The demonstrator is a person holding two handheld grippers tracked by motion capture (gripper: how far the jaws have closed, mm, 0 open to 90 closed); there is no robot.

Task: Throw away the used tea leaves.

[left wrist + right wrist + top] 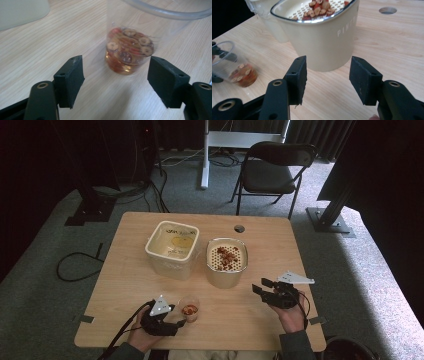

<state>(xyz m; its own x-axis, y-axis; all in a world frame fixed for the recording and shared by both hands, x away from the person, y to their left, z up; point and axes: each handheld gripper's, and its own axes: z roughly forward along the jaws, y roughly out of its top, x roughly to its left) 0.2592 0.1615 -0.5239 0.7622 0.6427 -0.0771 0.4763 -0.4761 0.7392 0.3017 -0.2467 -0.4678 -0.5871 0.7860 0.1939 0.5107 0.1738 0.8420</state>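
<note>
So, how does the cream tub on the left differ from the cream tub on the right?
The left tub is squarish with rounded corners; the right tub looks narrower and more rounded. The left tub holds a pale yellowish liquid; the right tub carries a strainer insert with holes, and reddish-brown food pieces lie on it. Both are cream, open at the top and upright on the table.
</note>
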